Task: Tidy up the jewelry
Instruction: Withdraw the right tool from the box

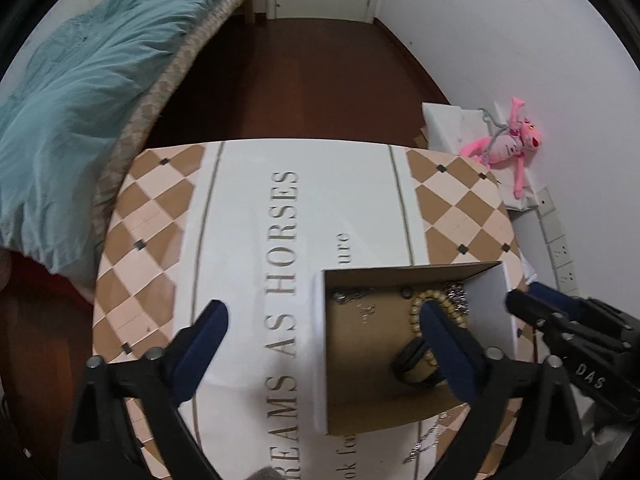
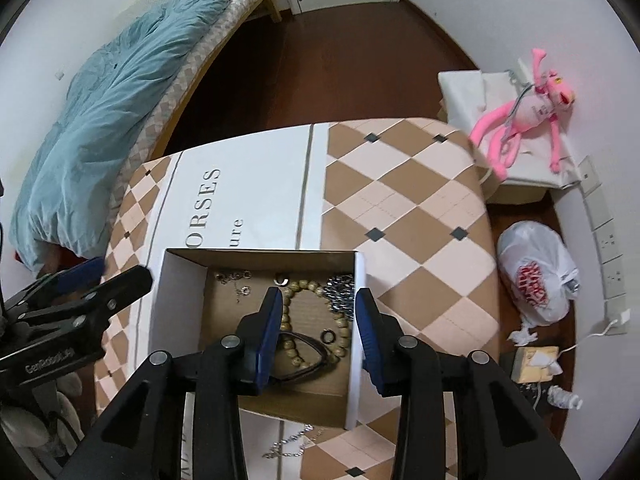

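I see both wrist views looking steeply down, close over the patterned tabletop (image 1: 160, 216). My left camera sits left of the cardboard box (image 1: 400, 392), my right one directly above it (image 2: 256, 400). Both share the box, bed (image 1: 80, 80) and pink plush toy (image 2: 528, 116).

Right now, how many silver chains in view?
3: thin chain, far-left corner of box; chunky chain, far-right corner; loose chain on the table in front of the box. More may be hidden.

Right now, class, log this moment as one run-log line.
left claw: open, empty | right claw: open, above box | wooden bead bracelet: in box | silver chain: on table, outside box
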### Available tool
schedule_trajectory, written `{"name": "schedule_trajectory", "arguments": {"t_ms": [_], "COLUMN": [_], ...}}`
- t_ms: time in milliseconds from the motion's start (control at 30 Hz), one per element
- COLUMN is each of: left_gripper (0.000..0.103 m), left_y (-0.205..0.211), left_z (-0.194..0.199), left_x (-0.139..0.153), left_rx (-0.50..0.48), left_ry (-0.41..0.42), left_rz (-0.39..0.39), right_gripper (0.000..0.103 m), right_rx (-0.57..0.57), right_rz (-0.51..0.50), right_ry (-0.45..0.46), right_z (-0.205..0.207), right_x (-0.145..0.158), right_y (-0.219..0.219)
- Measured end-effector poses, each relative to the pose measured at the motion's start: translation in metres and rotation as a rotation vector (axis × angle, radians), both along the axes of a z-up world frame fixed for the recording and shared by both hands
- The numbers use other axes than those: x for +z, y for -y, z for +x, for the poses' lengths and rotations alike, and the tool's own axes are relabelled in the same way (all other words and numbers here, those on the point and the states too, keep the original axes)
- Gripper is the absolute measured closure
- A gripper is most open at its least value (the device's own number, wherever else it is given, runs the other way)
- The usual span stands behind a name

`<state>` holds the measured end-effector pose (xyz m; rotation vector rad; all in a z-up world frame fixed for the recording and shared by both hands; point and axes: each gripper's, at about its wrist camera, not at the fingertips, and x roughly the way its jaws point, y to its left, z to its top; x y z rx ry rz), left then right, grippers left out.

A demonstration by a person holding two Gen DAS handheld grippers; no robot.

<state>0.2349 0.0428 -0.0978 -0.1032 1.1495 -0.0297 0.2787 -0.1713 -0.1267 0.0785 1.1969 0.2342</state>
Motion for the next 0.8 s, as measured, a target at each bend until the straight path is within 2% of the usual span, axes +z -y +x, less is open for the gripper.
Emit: {"name": "schedule_trajectory", "arguments": {"t_ms": [33, 67, 100, 133, 167, 200, 267, 500, 800], "left_gripper": [0.005, 0.005, 0.005, 0.005, 0.004, 0.004, 0.004, 0.004, 0.004], "left_y": [-0.001, -0.002, -0.003, -0.003, -0.003, -0.002, 0.000, 0.005, 0.012], "left_z": [-0.003, -0.007, -0.012, -0.016, -0.020, -0.025, -0.032, -0.055, -0.089], "left_x": [-0.001, -0.002, -0.003, -0.004, -0.004, -0.005, -0.007, -0.008, 0.028], "left_rx": [0.007, 0.012, 0.016, 0.021, 0.024, 0.024, 0.021, 0.027, 0.057], "left_ry": [0.004, 0.010, 0.017, 0.023, 0.030, 0.040, 0.050, 0.065, 0.186], "left_rz": [0.008, 0.016, 0.023, 0.032, 0.042, 0.054, 0.069, 0.065, 0.107], "right_gripper": [0.052, 0.040, 0.034, 0.022, 0.014, 0.011, 0.010, 0.006, 0.006], "right_rx": [-0.002, -0.005, -0.009, -0.013, -0.016, -0.017, -0.017, -0.048, -0.094], "right_rz": [-0.021, -0.051, -0.075, -0.100, -0.133, -0.152, -0.185, -0.187, -0.199], "right_ry": [0.010, 0.023, 0.028, 0.032, 0.037, 0.037, 0.028, 0.037, 0.165], "right_z": [-0.003, -0.007, -0.010, -0.013, -0.019, -0.023, -0.033, -0.062, -0.100], "right_x": [0.001, 0.001, 0.000, -0.001, -0.003, -0.005, -0.012, -0.016, 0.026], "right_y": [0.000, 0.000, -0.001, -0.001, -0.002, -0.002, -0.003, 0.002, 0.010]}}
